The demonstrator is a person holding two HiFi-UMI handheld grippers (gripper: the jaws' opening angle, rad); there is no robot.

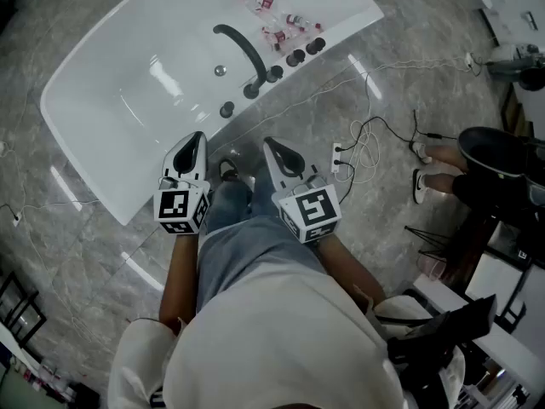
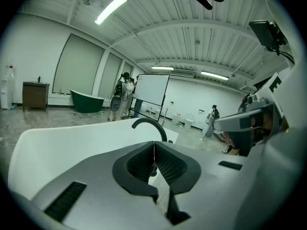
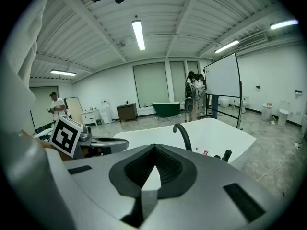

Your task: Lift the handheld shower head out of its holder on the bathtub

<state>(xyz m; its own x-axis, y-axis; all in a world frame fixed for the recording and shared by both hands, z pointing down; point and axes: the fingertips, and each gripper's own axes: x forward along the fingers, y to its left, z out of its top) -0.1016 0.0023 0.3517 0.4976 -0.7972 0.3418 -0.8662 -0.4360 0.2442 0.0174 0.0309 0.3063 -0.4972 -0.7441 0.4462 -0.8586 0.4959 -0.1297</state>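
Note:
The white bathtub (image 1: 128, 118) lies ahead of me, with a dark curved spout (image 1: 243, 51) on its near rim. Beside the spout, a short dark upright piece, apparently the handheld shower head (image 1: 274, 73), stands in its holder; the right gripper view shows it too (image 3: 227, 155). Dark round knobs (image 1: 304, 52) sit along the same rim. My left gripper (image 1: 192, 146) and right gripper (image 1: 276, 147) hang side by side in front of me, short of the tub's edge. Both are shut with nothing between their jaws, as the left gripper (image 2: 154, 147) and right gripper (image 3: 154, 150) also appear in their own views.
Small bottles (image 1: 274, 20) lie on the tub rim past the knobs. A power strip with cables (image 1: 341, 156) lies on the marble floor to the right, near a person's shoes (image 1: 423, 177) and a black bin (image 1: 494, 147). A green tub (image 2: 86, 101), a whiteboard (image 3: 221, 75) and people stand far off.

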